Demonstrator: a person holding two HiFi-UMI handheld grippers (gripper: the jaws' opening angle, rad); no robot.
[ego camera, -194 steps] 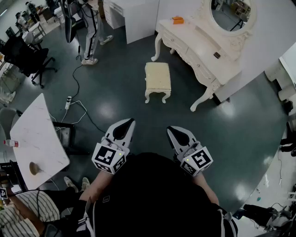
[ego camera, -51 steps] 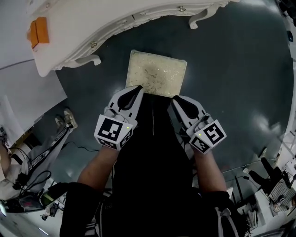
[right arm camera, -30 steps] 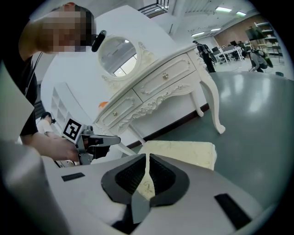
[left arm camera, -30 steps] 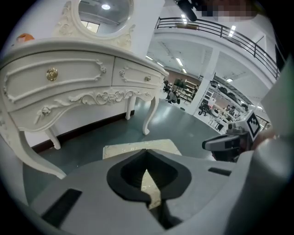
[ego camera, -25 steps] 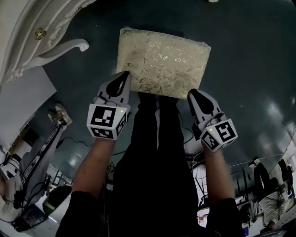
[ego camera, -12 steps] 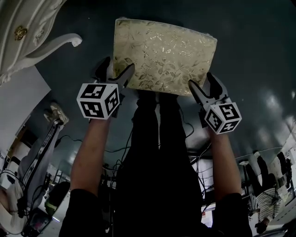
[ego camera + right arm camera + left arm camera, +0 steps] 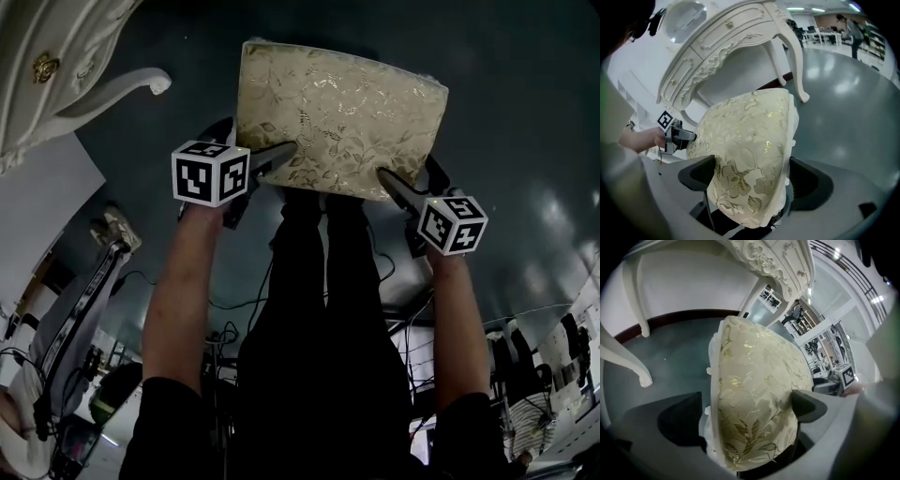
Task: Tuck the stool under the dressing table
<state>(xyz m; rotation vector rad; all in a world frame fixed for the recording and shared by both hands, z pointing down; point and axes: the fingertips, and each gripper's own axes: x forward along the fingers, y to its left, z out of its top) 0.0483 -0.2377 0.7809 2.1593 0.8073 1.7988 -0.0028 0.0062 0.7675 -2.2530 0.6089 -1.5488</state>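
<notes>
The stool (image 7: 342, 117) has a cream cushion with a gold leaf pattern and stands on the dark floor, just right of the white dressing table (image 7: 56, 66). My left gripper (image 7: 253, 155) is at the cushion's near left corner. Its jaws are opening, and the cushion (image 7: 754, 380) bulges between them with a gap at one jaw. At the near right corner, my right gripper (image 7: 412, 183) straddles the cushion (image 7: 750, 140) with its jaws also opening. From the right gripper view, the dressing table (image 7: 736, 33) rises behind the stool.
A curved table leg (image 7: 122, 89) reaches toward the stool's left side. Another leg (image 7: 794, 61) stands beyond the stool's far end. A white panel (image 7: 47, 187) and a bystander's shoe (image 7: 112, 230) lie at the left. My own legs (image 7: 309, 281) are right behind the stool.
Both grippers have dropped to the stool's near edge. Their jaws have gone from shut to wide apart, and they now straddle the cushion's two near corners.
</notes>
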